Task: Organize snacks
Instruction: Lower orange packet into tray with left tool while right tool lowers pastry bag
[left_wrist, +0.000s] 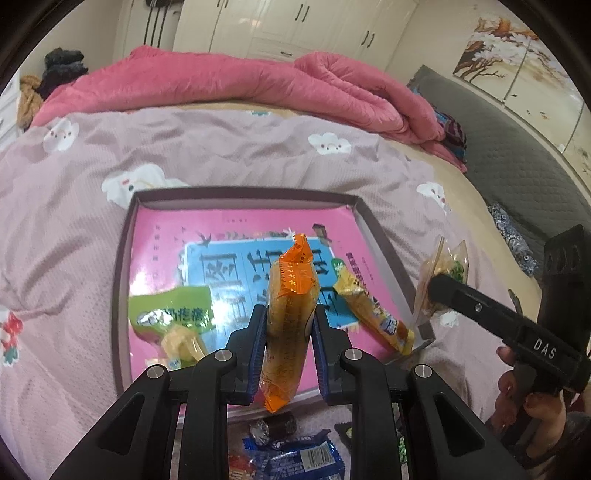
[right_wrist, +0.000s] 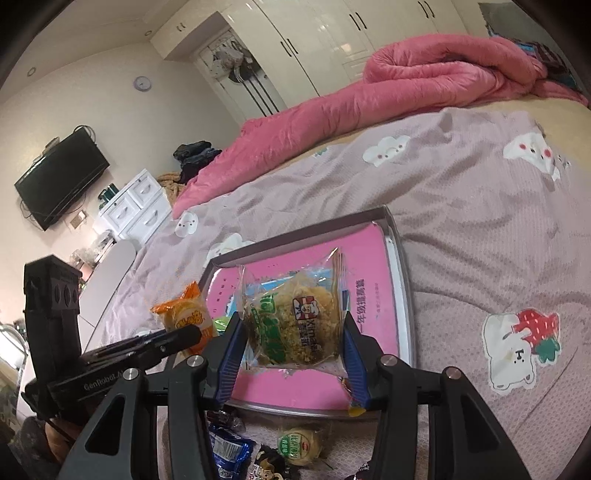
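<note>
A shallow box (left_wrist: 373, 221) with a pink printed bottom lies on the bed. My left gripper (left_wrist: 289, 314) is shut on an orange-wrapped snack (left_wrist: 291, 280), held upright above the box. A green-topped packet (left_wrist: 173, 314) and a yellow stick packet (left_wrist: 373, 314) lie inside the box. My right gripper (right_wrist: 293, 328) is shut on a clear packet with a crumbly cake (right_wrist: 295, 321), hanging over the box (right_wrist: 400, 266). In the left wrist view the right gripper (left_wrist: 439, 284) and its packet (left_wrist: 443, 266) sit just past the box's right wall. The orange snack (right_wrist: 188, 317) shows left in the right wrist view.
Loose snacks lie on the bedspread near me: a blue packet (left_wrist: 295, 458), a dark round sweet (left_wrist: 273, 424), a round green-labelled cake (right_wrist: 299, 443). A rolled pink quilt (left_wrist: 258, 81) lies across the far bed. A hand (left_wrist: 532, 402) holds the right gripper.
</note>
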